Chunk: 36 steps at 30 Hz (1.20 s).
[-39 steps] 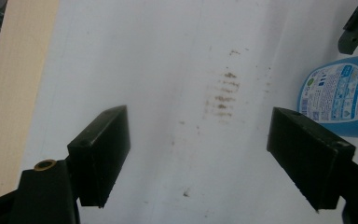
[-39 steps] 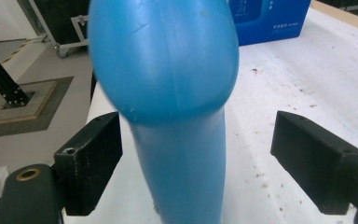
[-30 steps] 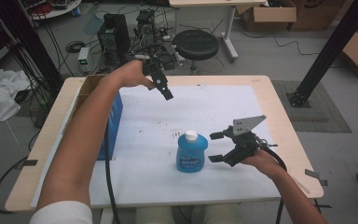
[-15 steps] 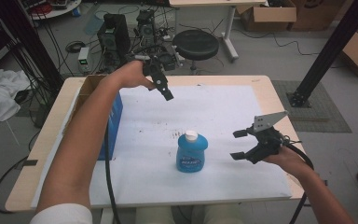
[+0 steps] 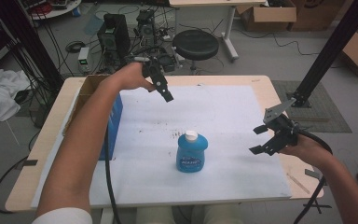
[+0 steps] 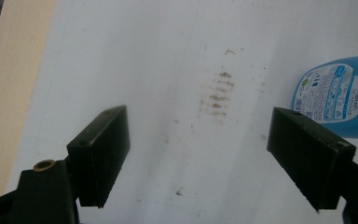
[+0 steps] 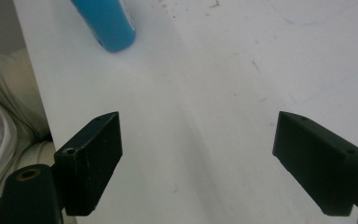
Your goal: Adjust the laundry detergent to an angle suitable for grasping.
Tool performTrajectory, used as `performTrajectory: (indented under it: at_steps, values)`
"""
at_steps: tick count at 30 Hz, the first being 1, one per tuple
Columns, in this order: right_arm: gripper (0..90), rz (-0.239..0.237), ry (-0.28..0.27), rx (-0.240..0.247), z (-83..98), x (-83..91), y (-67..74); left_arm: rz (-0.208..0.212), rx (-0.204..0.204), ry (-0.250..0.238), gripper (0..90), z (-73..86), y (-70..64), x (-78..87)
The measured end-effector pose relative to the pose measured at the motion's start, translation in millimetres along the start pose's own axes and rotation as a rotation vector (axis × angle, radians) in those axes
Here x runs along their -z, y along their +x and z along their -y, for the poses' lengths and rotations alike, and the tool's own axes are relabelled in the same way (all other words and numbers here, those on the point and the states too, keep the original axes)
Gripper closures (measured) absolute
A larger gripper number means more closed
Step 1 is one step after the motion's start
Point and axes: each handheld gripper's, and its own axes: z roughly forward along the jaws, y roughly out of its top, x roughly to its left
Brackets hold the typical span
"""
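Note:
A blue bottle (image 5: 192, 153) with a white cap stands upright on the white sheet (image 5: 223, 112), near the table's middle front. My left gripper (image 5: 167, 95) hangs above the sheet's far-left part, pointing down, open with nothing between its fingers. In the left gripper view the bottle (image 6: 335, 98) lies at the right, beyond the open gripper (image 6: 198, 140). Over the sheet's right edge my right gripper (image 5: 258, 139) is open and empty, well apart from the bottle. The right gripper view has the bottle's base (image 7: 105, 23) at the top left, far from that gripper (image 7: 196, 140).
A blue box (image 5: 114, 116) stands at the table's left side beside a cardboard box (image 5: 86, 91). Faint brown smudges (image 6: 219, 93) mark the sheet. A thin wooden stick (image 5: 298, 183) lies at the table's front right. Behind the table are a black stool (image 5: 196, 44) and electronics.
My right gripper has moved to the right, away from the bottle, and a little up, still open. The left gripper and the bottle have stayed where they were.

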Motion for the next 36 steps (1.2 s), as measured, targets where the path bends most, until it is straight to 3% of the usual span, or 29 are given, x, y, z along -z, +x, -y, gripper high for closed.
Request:
performTrajectory:
  at_steps: [10,36]
  values:
    - [15.6,0.053,0.062,0.013,-2.4,7.9,-2.7,0.000,0.009,0.003,21.8,3.0,-2.2,-0.7]
    - [16.2,0.067,0.059,0.026,-7.5,6.5,2.0,-0.013,0.007,-0.004,21.7,2.5,-8.4,3.2]
